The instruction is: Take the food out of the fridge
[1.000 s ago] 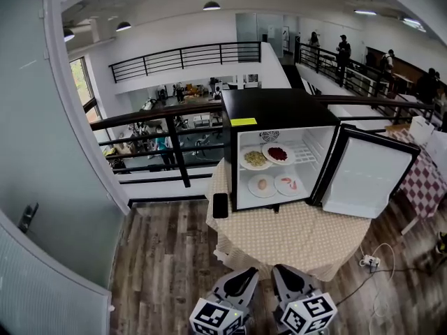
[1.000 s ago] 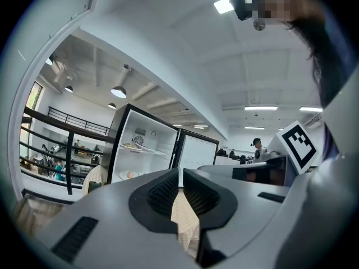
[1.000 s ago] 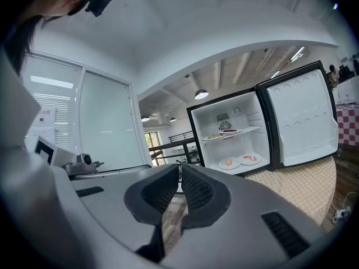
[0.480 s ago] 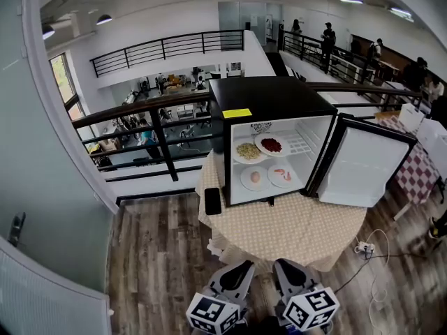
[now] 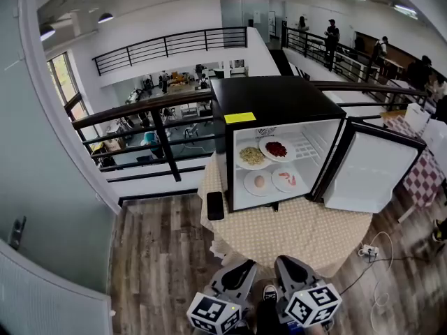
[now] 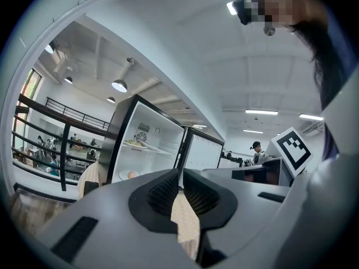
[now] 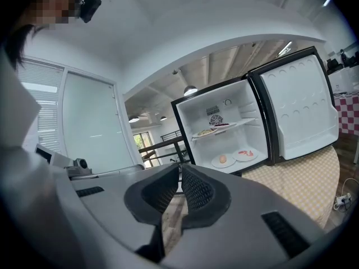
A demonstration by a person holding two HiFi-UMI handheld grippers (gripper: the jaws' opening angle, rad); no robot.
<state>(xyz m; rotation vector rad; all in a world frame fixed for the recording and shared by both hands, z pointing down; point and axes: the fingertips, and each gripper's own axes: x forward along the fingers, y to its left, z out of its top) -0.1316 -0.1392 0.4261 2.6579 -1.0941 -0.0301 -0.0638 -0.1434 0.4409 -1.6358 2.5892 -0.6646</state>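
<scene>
Well ahead, food plates (image 5: 253, 157) in open fridge (image 5: 276, 100); left gripper (image 5: 245, 266), right gripper (image 5: 283, 263) both pressed together, empty.

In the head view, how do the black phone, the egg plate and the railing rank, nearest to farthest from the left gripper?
From the left gripper:
1. Black phone, on the table's left edge.
2. Egg plate, low in the fridge.
3. Railing, behind the fridge.

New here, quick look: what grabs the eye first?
The black fridge on the table, centre, its door swung open to the right. Inside, food on upper plates and lower plates. At the bottom edge, left gripper and right gripper sit shut and empty, short of the table.
</scene>
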